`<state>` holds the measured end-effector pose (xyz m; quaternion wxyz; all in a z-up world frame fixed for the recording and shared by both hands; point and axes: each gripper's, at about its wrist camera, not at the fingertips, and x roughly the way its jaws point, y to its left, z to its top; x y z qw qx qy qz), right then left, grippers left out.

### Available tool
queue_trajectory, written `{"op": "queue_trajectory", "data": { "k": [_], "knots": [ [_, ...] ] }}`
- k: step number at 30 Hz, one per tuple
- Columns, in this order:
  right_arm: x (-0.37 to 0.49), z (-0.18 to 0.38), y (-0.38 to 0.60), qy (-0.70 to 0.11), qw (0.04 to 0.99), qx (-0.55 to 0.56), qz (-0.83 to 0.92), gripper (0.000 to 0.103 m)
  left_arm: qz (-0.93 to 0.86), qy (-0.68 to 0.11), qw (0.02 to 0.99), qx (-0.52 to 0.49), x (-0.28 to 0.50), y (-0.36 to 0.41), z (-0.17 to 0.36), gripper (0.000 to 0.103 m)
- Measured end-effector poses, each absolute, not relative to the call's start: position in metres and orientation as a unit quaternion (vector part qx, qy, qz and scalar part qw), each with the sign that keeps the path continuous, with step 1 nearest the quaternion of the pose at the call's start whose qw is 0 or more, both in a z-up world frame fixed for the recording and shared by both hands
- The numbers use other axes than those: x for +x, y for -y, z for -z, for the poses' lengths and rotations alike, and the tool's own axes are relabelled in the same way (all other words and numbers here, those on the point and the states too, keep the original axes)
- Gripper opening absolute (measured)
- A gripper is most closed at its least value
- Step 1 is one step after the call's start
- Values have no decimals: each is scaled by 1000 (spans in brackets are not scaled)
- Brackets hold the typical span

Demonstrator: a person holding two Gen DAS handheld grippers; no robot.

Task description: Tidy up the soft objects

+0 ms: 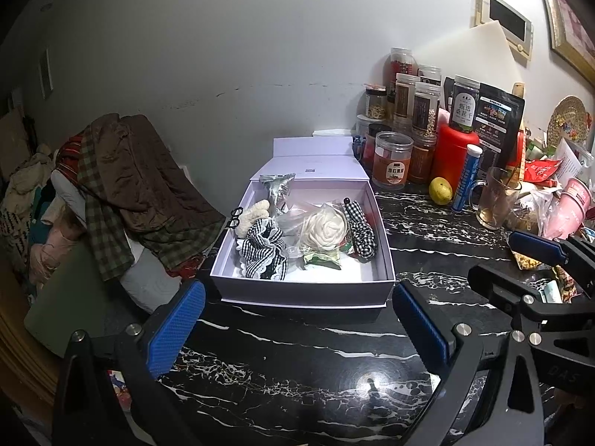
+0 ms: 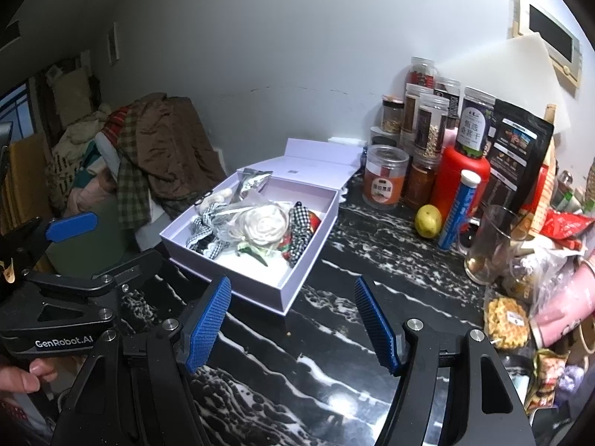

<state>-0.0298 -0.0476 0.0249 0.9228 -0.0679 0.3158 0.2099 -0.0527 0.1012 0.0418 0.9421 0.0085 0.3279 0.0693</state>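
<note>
An open white box [image 1: 305,291] [image 2: 245,286] sits on the black marble counter. In it lie a white fabric rose [image 1: 324,231] [image 2: 264,227], a black-and-white gingham scrunchie with lace [image 1: 264,249] [image 2: 208,239], a cream scrunchie [image 1: 253,215], a second gingham scrunchie [image 1: 362,236] [image 2: 300,234] and a silver packet [image 1: 277,187] [image 2: 252,183]. My left gripper [image 1: 297,330] is open and empty, in front of the box. My right gripper [image 2: 292,323] is open and empty, in front of the box's near corner.
Jars [image 1: 393,160] [image 2: 385,176], a red bottle [image 1: 455,156], a lemon [image 1: 440,190] [image 2: 427,221], a blue tube [image 2: 455,210], a glass mug [image 1: 496,197] [image 2: 491,243] and snack bags crowd the right side. A pile of clothes [image 1: 130,186] [image 2: 160,152] lies left of the counter.
</note>
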Motion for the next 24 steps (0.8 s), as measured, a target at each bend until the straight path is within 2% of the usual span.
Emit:
{"op": "queue_trajectory", "data": {
  "k": [24],
  "knots": [
    [-28, -21, 61, -330, 922, -52, -197, 70, -60, -329, 942, 14, -54, -90, -36, 103]
  ]
}}
